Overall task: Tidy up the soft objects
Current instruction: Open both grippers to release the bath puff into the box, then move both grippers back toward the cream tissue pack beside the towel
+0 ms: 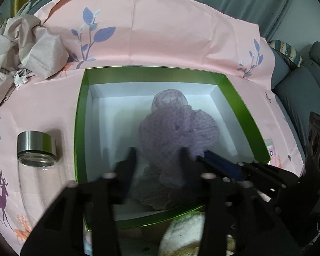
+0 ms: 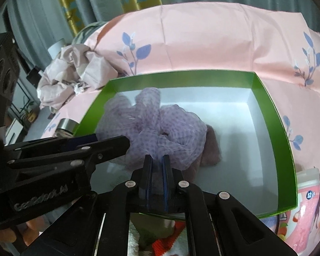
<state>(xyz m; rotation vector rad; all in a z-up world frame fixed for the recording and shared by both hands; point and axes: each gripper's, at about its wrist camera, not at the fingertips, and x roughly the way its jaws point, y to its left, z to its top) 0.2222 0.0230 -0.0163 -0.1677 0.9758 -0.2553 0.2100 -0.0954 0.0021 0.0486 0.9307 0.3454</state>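
Because the left gripper (image 1: 157, 155) is seen half spread astride the purple mesh scrunchie (image 1: 177, 125) inside the green box (image 1: 81, 115), its pads clear of the fabric, the mesh could be snagged and dragged out on withdrawal. Left of the box stand a glass jar (image 1: 37, 162) and crumpled cloth (image 1: 21, 49). The right gripper (image 2: 156, 160) is seen nearly closed at the scrunchie's near edge; whether fabric is pinched cannot be told.

Raised lettering on the left tool (image 2: 108, 140) body, seen from the right wrist, seems to read "GenRobot.AI"; other print is too blurred.
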